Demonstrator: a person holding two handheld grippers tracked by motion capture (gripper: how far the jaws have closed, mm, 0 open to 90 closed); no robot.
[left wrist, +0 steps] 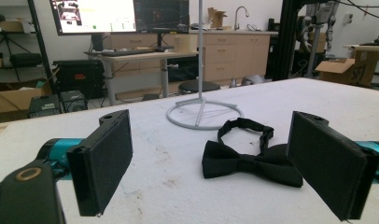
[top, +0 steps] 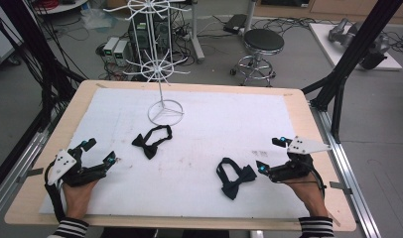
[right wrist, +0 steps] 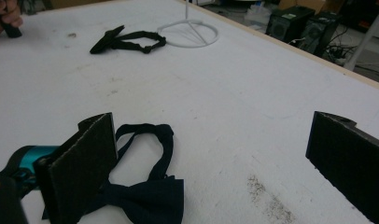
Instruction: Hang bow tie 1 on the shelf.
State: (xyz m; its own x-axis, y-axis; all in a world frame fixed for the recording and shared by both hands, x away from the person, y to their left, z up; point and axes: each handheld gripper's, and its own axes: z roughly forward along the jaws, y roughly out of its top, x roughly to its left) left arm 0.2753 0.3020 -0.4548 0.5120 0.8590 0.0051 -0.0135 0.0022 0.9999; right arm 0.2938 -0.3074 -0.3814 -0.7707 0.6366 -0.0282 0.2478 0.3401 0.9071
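Observation:
Two dark bow ties lie flat on the white mat (top: 214, 124). One bow tie (top: 151, 140) sits left of centre, below the white wire stand (top: 162, 64); in the left gripper view this bow tie (left wrist: 246, 156) lies ahead between the jaws, apart from them. The other bow tie (top: 235, 177) rests at the right front, just left of my right gripper (top: 269, 154); in the right gripper view that tie (right wrist: 145, 186) lies beside the left jaw. My left gripper (top: 99, 152) stands open at the left front. My right gripper (right wrist: 215, 163) is open too. Both hold nothing.
The stand's ring base (top: 165, 113) sits at the mat's back centre, its hooked arms rising above. A stool (top: 263, 47), computer boxes (top: 117, 49) and cables stand on the floor beyond the wooden table (top: 299, 106). Black frame posts (top: 348, 59) flank the right side.

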